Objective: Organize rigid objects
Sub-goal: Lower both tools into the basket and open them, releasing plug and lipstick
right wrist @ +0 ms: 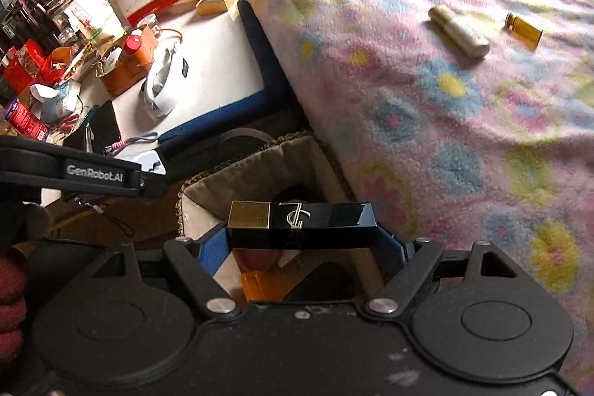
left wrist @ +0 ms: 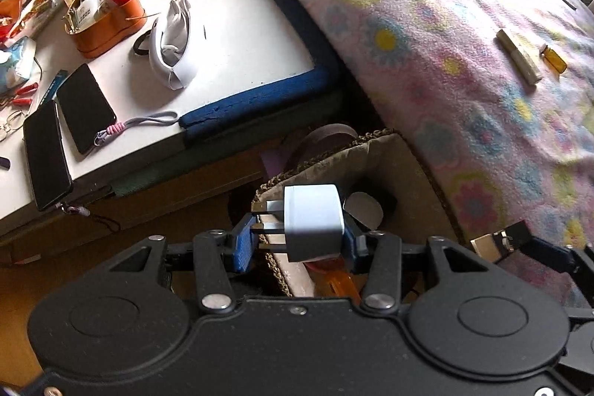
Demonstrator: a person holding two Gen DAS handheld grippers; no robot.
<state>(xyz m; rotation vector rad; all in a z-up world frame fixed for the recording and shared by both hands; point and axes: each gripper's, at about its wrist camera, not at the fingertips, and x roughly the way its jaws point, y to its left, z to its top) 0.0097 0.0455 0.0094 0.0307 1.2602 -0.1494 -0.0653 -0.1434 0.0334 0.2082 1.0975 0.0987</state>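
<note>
Down in the fabric basket I can only half make out what lies there: an orange piece and dark shapes, cut off by my own tools. My right gripper is pinching a black lipstick case with a gold end, held crosswise by its two ends just above the basket's opening. My left gripper is pressed together on a white plug adapter, its metal prongs pointing left, also hanging over the basket; from the right wrist view only its black side shows, so the grip cannot be read there. On the flowered blanket, well apart from both tools, a pale gold tube and a small amber bottle lie near each other. Left of the blanket stands a white table with a blue padded edge, carrying two dark phones, a white headset and an orange tin. Beyond it the clutter blurs.
</note>
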